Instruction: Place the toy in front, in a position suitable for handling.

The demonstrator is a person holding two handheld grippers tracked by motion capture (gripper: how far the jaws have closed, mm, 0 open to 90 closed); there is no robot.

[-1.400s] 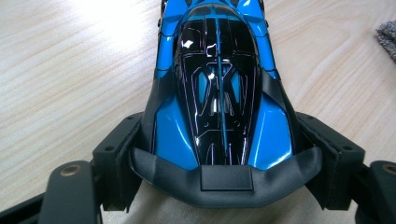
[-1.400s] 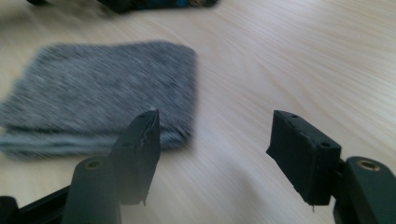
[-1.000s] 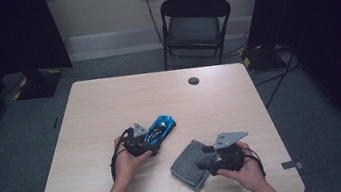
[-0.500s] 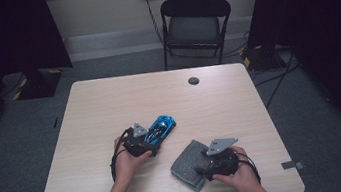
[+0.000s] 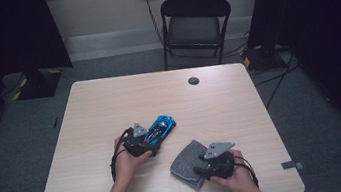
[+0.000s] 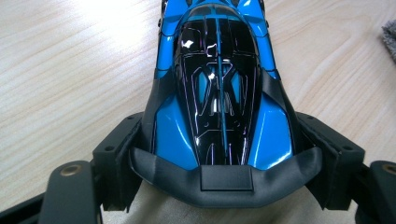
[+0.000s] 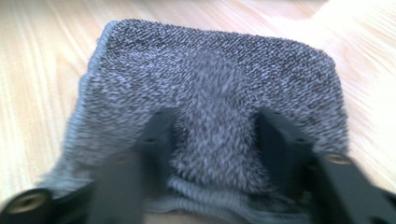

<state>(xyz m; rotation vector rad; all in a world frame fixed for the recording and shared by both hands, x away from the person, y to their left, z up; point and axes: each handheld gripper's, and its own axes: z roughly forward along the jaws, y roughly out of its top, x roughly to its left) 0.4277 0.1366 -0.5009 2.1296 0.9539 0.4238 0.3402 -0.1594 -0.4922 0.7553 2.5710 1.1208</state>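
Centrally, the left gripper (image 6: pixel 219 154) has its fingers (image 6: pixel 116 158) pressed against the two flanks of a blue toy car (image 6: pixel 217 93), pinching it at the dark-bumpered end nearest the camera; the car's black glossy canopy points away along the desk (image 6: pixel 70 70). Seen from above, the left gripper (image 5: pixel 143 139) and blue toy car (image 5: pixel 162 127) lie just left of a grey knitted cloth (image 5: pixel 188 161), near the front half of the desk (image 5: pixel 108 99). The left hand (image 5: pixel 126 163) wraps the gripper body, forearm running in from the front edge. The right gripper (image 7: pixel 212 140) has just been closing its fingers (image 7: pixel 280 135), which gather a raised fold of the grey knitted cloth (image 7: pixel 210 79) between them. From above, the right gripper (image 5: pixel 207 166) sits on the cloth's near-right edge, the right hand (image 5: pixel 237 175) cupped behind it. No lettering is legible on car or cloth.
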